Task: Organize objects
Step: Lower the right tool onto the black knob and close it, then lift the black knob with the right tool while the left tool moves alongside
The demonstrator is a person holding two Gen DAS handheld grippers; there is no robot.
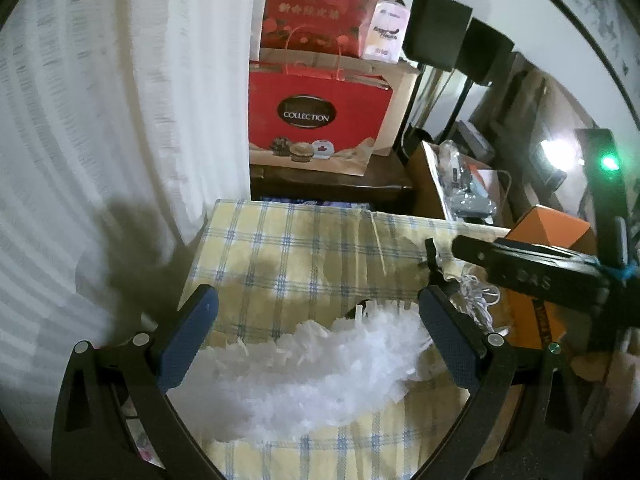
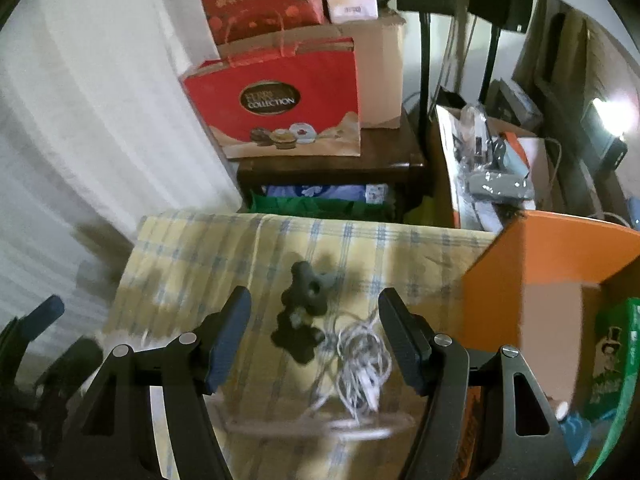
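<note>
The right gripper has its jaws spread wide and empty, above a black knobbed piece and a tangled white cable on the checked counter, probably lined up to take one. The orange box just beside them looks like the destination. The left gripper has its jaws also apart, framing a white fluffy bundle without pinching it.

Matt checked cloth beneath the fingers, their pads textured blue; fluffy white shredded plastic between; beyond, glossy red paper bag, dark wooden stand.
</note>
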